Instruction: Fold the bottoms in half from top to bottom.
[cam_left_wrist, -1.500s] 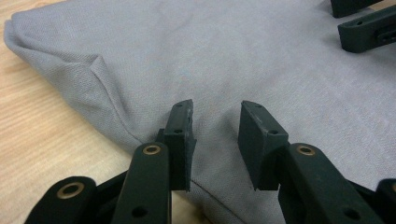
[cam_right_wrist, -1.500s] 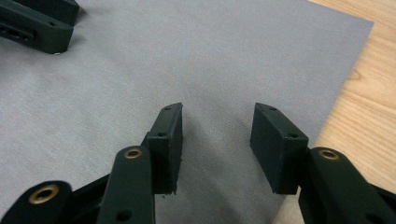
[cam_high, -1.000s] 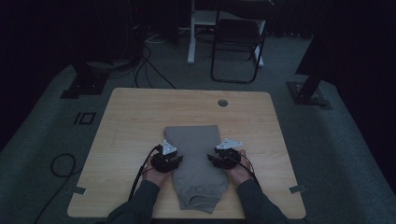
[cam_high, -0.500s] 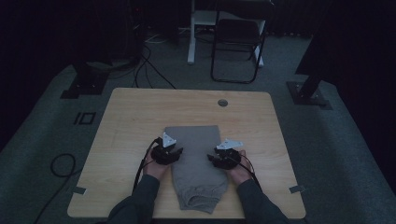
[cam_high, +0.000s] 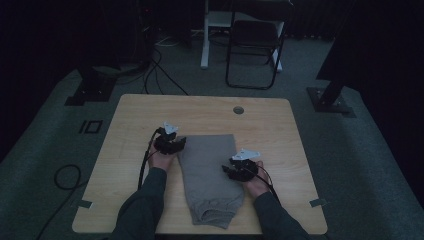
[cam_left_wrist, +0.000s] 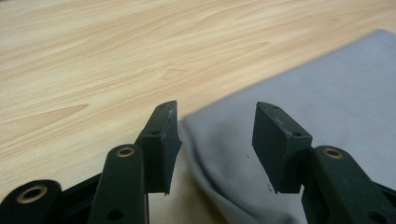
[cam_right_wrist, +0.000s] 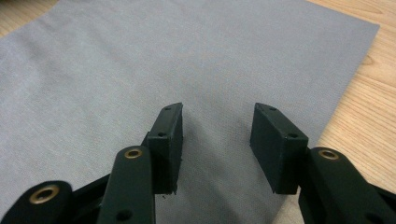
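Note:
A grey folded garment lies flat in the middle of the wooden table, its bunched end toward the person. My left gripper sits at the cloth's far left edge. In the left gripper view that gripper has its jaws wide apart above the garment's edge; they have just been opening, and no cloth is pinched between them. My right gripper rests at the garment's right side. In the right gripper view it stands open over the flat grey fabric, gripping nothing.
A round hole marks the tabletop near its far edge. Beyond the table stand a black chair and a white post. Cables trail on the floor at the left, and stand bases flank the table.
My left gripper has slid away from the person along the garment's left edge and its jaws have spread. The right gripper and the garment have stayed where they were.

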